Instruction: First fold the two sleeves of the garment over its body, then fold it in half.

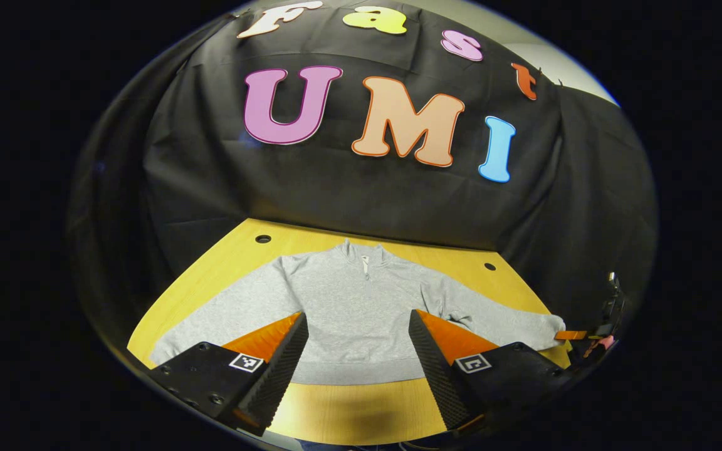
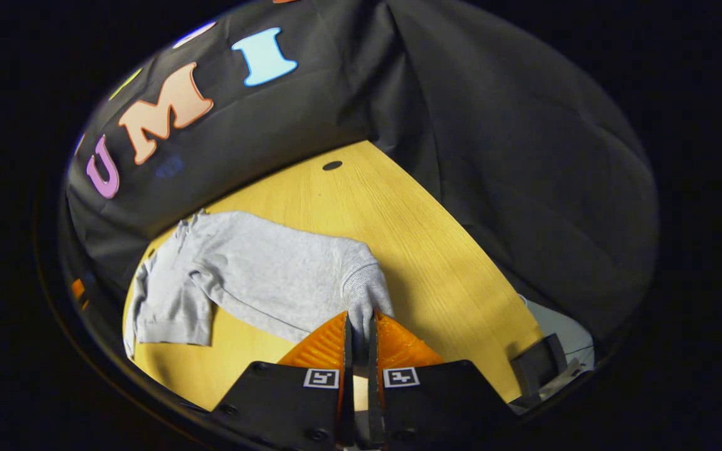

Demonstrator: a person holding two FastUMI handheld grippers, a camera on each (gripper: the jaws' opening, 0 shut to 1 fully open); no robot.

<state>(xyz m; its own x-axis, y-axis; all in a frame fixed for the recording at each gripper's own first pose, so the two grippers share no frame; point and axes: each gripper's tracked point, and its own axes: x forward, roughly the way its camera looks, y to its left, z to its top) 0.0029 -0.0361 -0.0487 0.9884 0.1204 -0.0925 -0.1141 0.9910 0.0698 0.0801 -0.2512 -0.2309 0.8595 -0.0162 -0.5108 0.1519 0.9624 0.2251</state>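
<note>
garment: grey sweatshirt [image 1: 355, 307] with a short zip at a stand-up collar
pose: spread flat, front up, collar toward the booth wall, hem toward the near edge
sleeves: both stretched out sideways, neither folded over the body
one sleeve: its cuff [image 2: 368, 294] is lifted slightly off the surface
state: unfolded, lightly creased

Staged recording booth, lab-type setup, not a home. Black cloth backdrop [image 1: 361, 188] hung as the wall across the upper half of the left gripper view and wrapped round the right side of the right gripper view, creased and draped. Light wood table [image 2: 398, 225] with round cable holes [image 1: 263, 238] near its far edge filled the lower middle. A pale wall strip [image 1: 524, 37] showed above the cloth at upper right.
</note>
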